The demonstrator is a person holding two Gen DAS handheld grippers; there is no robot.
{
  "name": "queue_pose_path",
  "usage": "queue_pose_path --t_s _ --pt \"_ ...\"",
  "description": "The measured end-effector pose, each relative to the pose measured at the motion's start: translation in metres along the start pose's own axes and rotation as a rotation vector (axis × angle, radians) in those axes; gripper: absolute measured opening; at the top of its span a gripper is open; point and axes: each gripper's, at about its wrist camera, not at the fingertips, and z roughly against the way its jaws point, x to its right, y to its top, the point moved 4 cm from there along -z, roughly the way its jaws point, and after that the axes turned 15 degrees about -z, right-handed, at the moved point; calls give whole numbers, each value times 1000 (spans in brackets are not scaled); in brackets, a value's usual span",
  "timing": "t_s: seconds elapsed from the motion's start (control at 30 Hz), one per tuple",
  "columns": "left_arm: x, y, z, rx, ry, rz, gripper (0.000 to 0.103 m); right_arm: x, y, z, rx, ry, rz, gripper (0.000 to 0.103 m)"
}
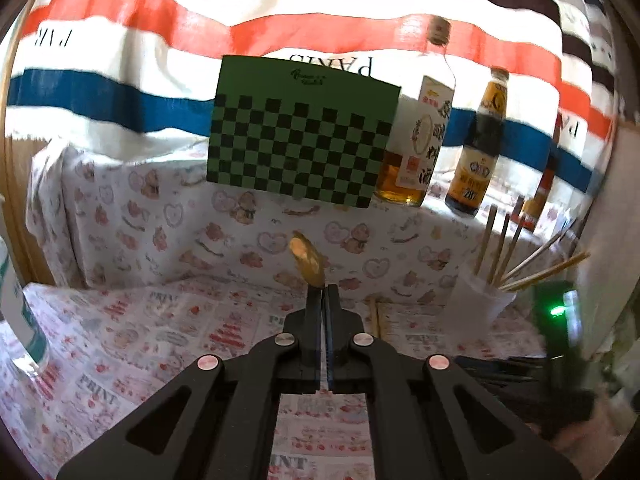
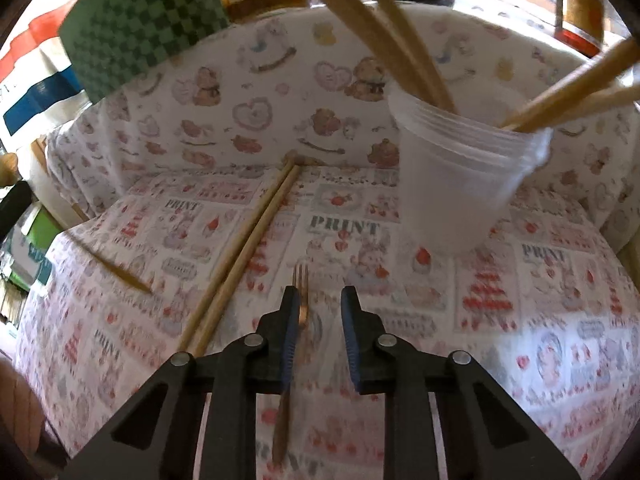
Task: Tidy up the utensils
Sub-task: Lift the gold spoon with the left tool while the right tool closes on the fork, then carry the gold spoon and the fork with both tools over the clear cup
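The right gripper (image 2: 320, 300) hangs over a printed tablecloth (image 2: 520, 300), jaws apart. A gold fork (image 2: 301, 300) lies between them, against the left pad, tines pointing far. Two chopsticks (image 2: 248, 248) lie just left of it. A plastic cup (image 2: 460, 168) holding chopsticks stands far right. The left gripper (image 1: 325, 292) is clamped on a gold spoon (image 1: 308, 258), bowl raised above the fingertips.
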Motion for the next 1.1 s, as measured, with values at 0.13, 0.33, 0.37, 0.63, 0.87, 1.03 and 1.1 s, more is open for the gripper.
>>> queue_pose_path --t_s 0.13,0.33,0.37,0.63,0.87,1.03,1.1 --pt "-7 1 -1 -1 6 20 1 -13 3 -16 -8 -26 86 23" --pt "-9 -2 -6 -23 -7 40 1 -16 5 -31 -9 -45 87 23" --pt "-9 -1 -5 -19 2 31 1 -17 5 -32 -13 -36 87 22" --pt "-8 -2 -6 -24 4 26 1 -22 2 -34 12 -38 117 11" --pt "-6 0 -3 -10 20 11 1 -19 2 -1 63 12 82 11" --pt "0 4 7 21 9 -4 1 -17 4 44 139 70 66 11" --pt "5 7 14 45 23 -33 1 -18 4 63 188 72 78 11"
